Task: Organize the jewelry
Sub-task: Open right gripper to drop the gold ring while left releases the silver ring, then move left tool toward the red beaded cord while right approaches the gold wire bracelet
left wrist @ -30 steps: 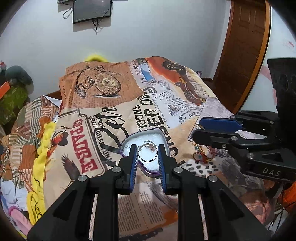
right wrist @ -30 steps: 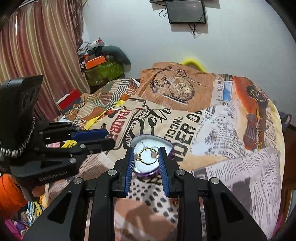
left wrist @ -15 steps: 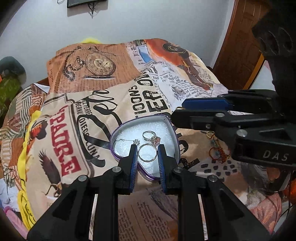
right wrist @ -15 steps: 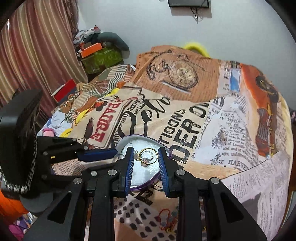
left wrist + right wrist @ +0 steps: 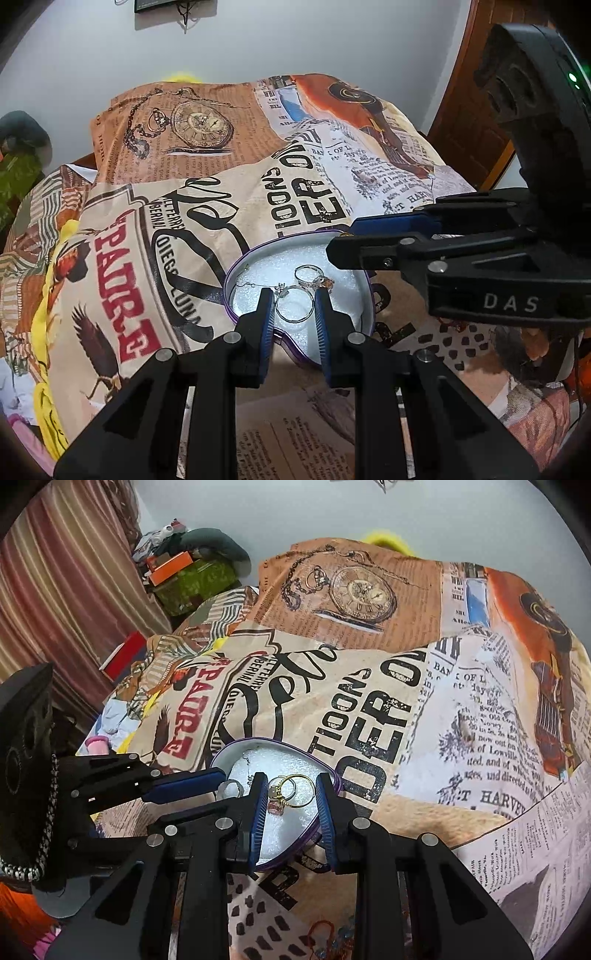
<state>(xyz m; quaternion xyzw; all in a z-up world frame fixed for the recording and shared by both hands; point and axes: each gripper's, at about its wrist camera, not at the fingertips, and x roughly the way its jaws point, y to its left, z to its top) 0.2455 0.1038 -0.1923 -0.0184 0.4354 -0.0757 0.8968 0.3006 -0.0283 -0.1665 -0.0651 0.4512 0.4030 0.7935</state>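
Left gripper (image 5: pixel 294 298) jaws grasping silver ring (image 5: pixel 293 309) over heart box (image 5: pixel 236 266); right gripper (image 5: pixel 291 787) jaws grasping gold ring (image 5: pixel 300 792), at 2 o'clock.

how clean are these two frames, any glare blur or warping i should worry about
Left wrist view: sharp near the silver ring between the left gripper fingers, strong fisheye bending at the dark corners, white foam in the heart-shaped tin bright but not blown out. Right wrist view: same warping, gold ring in the right gripper crisp, soft even light, faint shadows.
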